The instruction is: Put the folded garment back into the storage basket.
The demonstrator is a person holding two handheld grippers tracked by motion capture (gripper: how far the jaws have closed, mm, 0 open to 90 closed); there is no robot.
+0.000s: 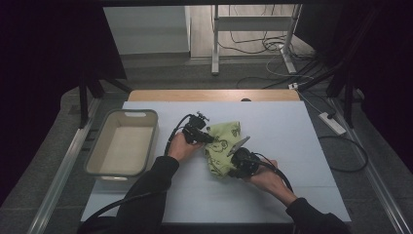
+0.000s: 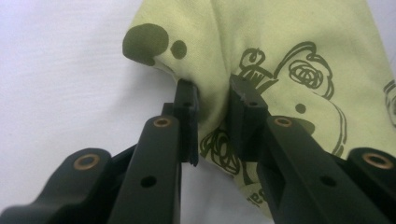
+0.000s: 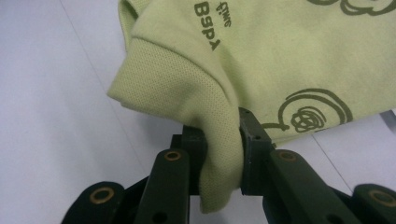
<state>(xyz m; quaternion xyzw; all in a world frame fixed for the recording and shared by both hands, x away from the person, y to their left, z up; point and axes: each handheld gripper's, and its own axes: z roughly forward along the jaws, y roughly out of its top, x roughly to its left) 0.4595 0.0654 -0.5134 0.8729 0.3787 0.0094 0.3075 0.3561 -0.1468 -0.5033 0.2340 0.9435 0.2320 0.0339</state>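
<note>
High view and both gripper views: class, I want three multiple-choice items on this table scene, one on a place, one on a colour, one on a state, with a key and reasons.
1. Where does the empty grey rectangular plastic bin stand relative to the crumpled cloth?
A. on the person's left of it
B. on the person's right of it
C. on top of it

2. What colour is the soft printed fabric garment?
A. plain red
B. pale yellow-green with dark green print
C. blue with white stripes

3. How does the left gripper stand?
A. wide open above the bin
B. lying loose on the white table cover
C. jaws closed on a fold of the garment

Key: 1 A, the bin sits at the table's left edge in the high view. 2 B, both gripper views show that colour and print. 3 C, fabric is pinched between its jaws; the right gripper grips a fold likewise.
</note>
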